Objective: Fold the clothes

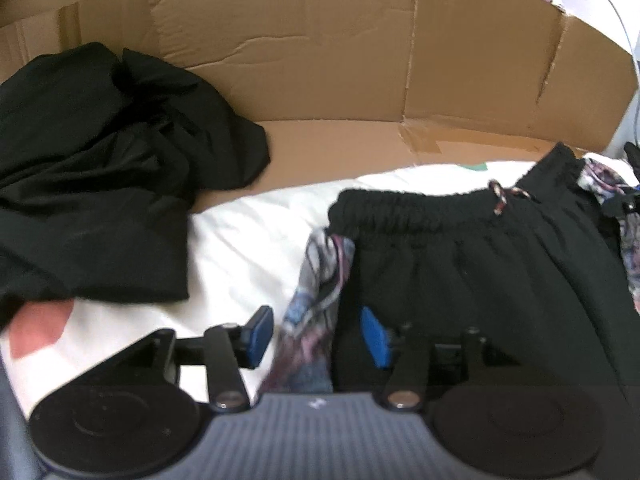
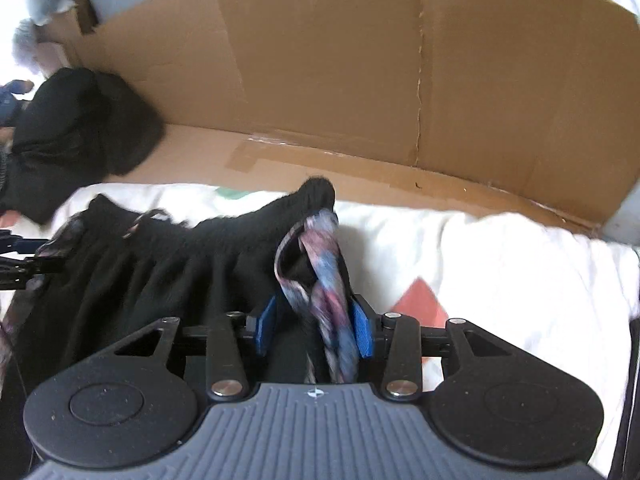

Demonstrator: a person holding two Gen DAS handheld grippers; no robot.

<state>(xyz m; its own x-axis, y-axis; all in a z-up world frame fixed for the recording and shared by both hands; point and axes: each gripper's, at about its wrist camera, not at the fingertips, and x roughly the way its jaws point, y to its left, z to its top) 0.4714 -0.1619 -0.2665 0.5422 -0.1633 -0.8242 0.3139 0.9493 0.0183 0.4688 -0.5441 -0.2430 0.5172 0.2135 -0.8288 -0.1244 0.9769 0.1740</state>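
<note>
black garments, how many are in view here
2. The black drawstring shorts with patterned side panels lie on the white sheet, gripped at both sides by the left gripper and right gripper. A crumpled black garment sits far left against the cardboard. More may be hidden.

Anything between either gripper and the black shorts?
Nothing visible. Both grippers already straddle the black shorts at their side edges: the right gripper around the right edge with its patterned lining, the left gripper around the left edge. The crumpled black garment lies apart, at left.
</note>
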